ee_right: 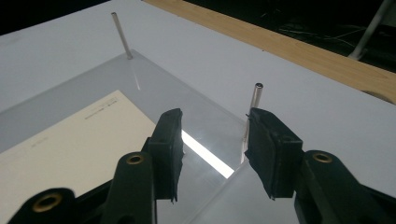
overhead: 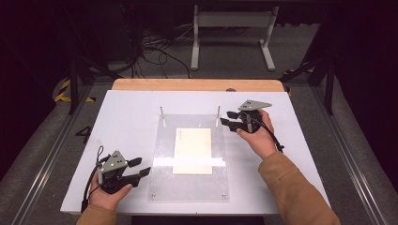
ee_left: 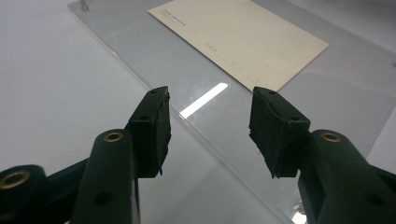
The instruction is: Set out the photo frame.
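Glossy clear acrylic plate (overhead: 162,154), matte cream rectangular card (overhead: 192,150), thin metal pins (ee_right: 121,36)

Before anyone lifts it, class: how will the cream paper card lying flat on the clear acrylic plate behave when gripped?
The cream paper card looks thin, so probably light and bendy. Flat on the glossy clear acrylic plate, it will likely slide rather than lift.

— Clear acrylic plate (overhead: 162,154) at frame centre: glossy, smooth, streaked with glare. Matt cream paper card (overhead: 193,150) on it.

— Thin polished metal pins (ee_right: 121,35) upper left. Matt white tabletop (overhead: 126,122); bare wood edge (overhead: 197,85) at top. Rough black rubber pads (ee_left: 275,130).
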The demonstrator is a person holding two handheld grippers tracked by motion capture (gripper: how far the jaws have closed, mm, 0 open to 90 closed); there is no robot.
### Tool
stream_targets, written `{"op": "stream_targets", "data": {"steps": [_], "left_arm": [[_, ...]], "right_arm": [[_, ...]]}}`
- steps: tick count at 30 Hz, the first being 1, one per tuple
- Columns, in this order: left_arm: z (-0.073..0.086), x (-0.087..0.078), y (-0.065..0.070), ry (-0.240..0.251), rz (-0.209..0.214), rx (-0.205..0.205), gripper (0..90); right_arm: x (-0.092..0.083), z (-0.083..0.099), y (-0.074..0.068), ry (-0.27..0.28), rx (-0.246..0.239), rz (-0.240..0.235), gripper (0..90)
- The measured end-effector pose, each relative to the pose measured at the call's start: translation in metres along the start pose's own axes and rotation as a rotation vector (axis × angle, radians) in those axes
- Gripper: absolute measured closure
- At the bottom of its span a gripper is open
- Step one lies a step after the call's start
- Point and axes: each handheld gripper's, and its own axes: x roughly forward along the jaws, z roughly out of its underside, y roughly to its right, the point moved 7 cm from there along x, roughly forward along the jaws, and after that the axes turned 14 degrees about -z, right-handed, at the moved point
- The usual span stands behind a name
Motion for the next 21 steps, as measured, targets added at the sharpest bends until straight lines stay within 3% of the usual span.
{"op": "stream_targets", "data": {"steps": [5,7,11,16,19,21], "left_arm": [[0.001,0.000,-0.002,0.000,-0.001,0.001,47.9],[0.001,-0.001,-0.001,0.000,0.002,-0.010,47.8],[0.001,0.000,-0.002,0.000,0.002,-0.004,47.8],[0.001,0.000,-0.002,0.000,0.007,-0.011,47.8],[0.001,0.001,-0.003,0.000,0.008,-0.004,47.9],[0.002,0.001,-0.003,-0.002,0.009,-0.014,48.0]], "right_arm": [[0.014,0.000,0.015,-0.024,-0.024,0.054,58.5],[0.020,-0.001,0.019,-0.027,-0.021,0.064,64.1],[0.029,0.000,0.022,-0.040,-0.001,0.051,62.1],[0.039,-0.003,0.033,-0.024,-0.006,0.090,58.8],[0.046,-0.001,0.038,-0.051,0.040,0.088,49.7],[0.049,0.001,0.040,-0.069,0.050,0.088,53.0]]}}
